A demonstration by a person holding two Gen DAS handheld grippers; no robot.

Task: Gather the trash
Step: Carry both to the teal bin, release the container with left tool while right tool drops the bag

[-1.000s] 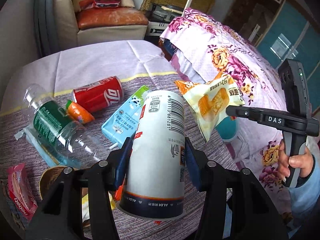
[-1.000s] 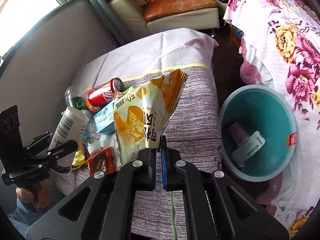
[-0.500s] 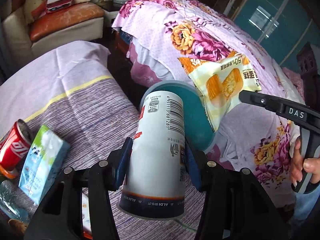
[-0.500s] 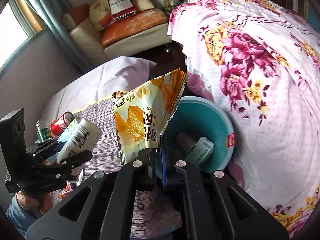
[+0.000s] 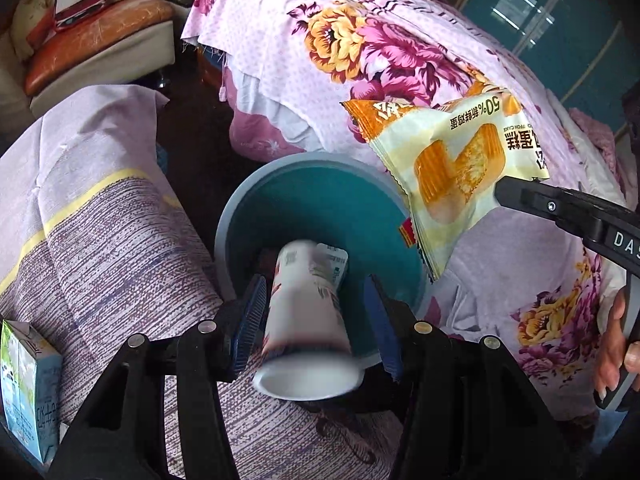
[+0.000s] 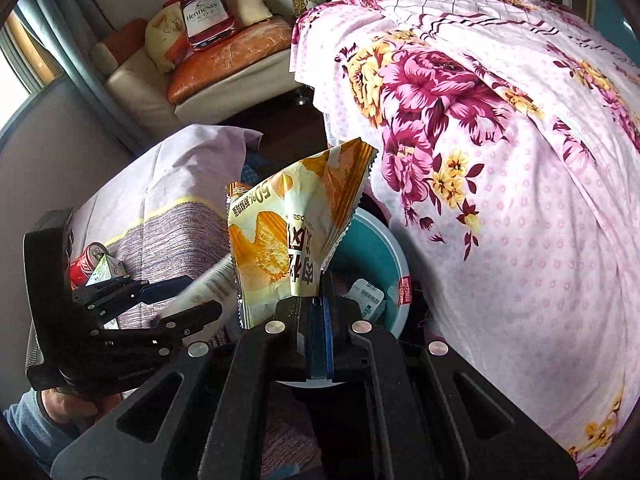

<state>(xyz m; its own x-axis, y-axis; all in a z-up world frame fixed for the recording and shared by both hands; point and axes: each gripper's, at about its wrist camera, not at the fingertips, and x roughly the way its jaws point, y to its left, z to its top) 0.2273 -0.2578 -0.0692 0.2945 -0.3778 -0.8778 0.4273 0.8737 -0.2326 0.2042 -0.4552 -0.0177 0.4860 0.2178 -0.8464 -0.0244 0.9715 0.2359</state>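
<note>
The flowered bed (image 5: 360,40) fills your right side and the striped worktop (image 5: 100,240) your left. The teal basin (image 5: 320,200) sits on the floor between them. Your right hand-held gripper (image 6: 318,300) is clamped fully onto the yellow snack wrapper (image 5: 452,168), holding it above the basin's rim. Your left hand-held gripper (image 5: 315,280) has its jaws spread clear of the white cup (image 5: 308,320), which is blurred and loose between them, over the basin.

Glossy foil snack wrapper (image 5: 452,160), smooth plastic basin (image 5: 320,200), matt woven cloth w/ rough weave (image 5: 112,248), floral cotton sheet (image 6: 500,160)
</note>
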